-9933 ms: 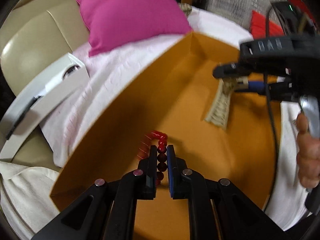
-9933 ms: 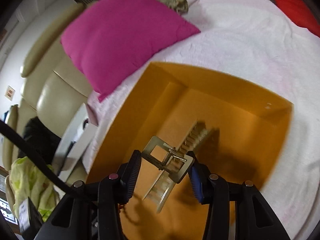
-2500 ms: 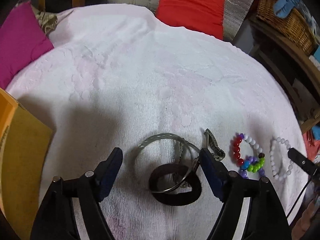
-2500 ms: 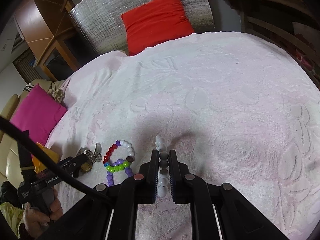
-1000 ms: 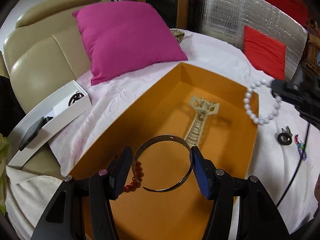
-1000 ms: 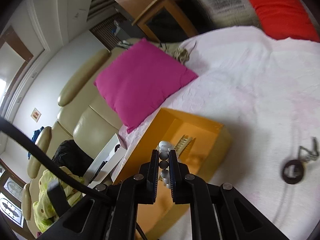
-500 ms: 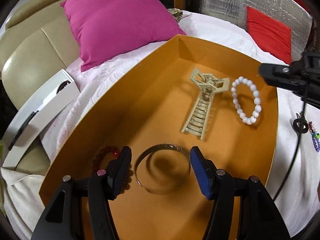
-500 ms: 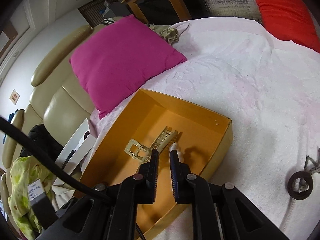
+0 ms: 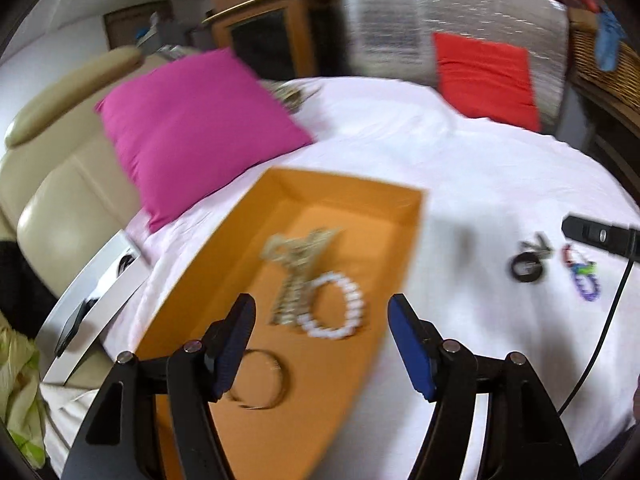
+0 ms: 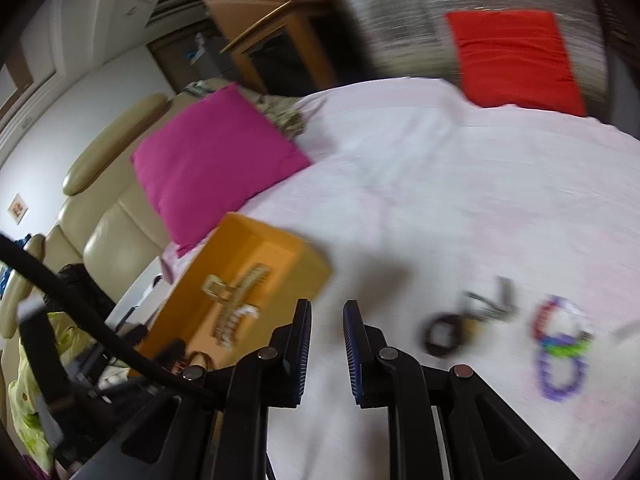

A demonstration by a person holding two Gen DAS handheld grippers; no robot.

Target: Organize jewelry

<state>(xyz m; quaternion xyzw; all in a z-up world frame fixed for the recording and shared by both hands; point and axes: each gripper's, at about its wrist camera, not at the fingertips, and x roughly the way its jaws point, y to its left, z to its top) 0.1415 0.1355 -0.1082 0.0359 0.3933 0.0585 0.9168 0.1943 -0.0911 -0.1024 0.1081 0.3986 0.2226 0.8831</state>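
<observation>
Roughly half done, I judge: the orange box (image 9: 400, 216) on the bed holds the hair claw (image 9: 298, 256), white bead bracelet (image 9: 334, 308) and bangle (image 9: 260, 380), while the multicoloured bracelet (image 10: 560, 344) and dark ring (image 10: 442, 334) at 3 o'clock await both empty tools, left tool (image 9: 320, 344) gaping, right tool (image 10: 327, 344) narrowly parted.

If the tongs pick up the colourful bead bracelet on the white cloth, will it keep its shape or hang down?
The colourful bead bracelet lies twisted like a figure eight, so it is probably strung and floppy; it would likely sag. Its small beads suggest little weight. The soft white cloth may stop it rolling.
</observation>
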